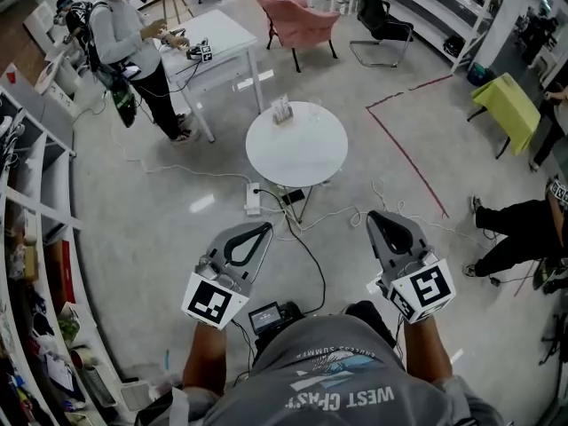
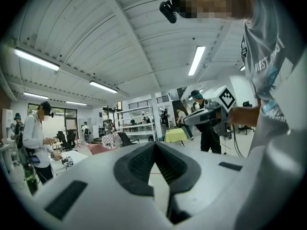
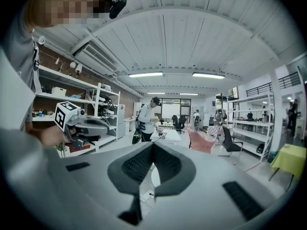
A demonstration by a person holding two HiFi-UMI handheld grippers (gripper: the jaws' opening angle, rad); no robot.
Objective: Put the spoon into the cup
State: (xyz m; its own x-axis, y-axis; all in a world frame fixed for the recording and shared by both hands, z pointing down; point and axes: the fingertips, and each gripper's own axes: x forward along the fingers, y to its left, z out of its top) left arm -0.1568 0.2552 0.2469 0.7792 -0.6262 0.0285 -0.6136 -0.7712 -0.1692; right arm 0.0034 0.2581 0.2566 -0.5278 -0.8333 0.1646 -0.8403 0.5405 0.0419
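The left gripper (image 1: 263, 228) and the right gripper (image 1: 376, 216) are held side by side above the floor (image 1: 160, 229), the jaws of both pressed together on nothing. On the far edge of the round white table (image 1: 306, 158) ahead a small object (image 1: 282, 109) is placed; whether it is the cup or the spoon cannot be told

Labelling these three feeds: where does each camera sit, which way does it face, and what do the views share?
Head view: on the person's head, looking steeply down at the floor and round table; shows left tool, right tool, shirt.
Left gripper view: rides the left tool, looking level along its shut jaws; right tool and shirt at right.
Right gripper view: rides the right tool, level along shut jaws; left tool at left.
Shared: both gripper views show the pink chair and a standing person.
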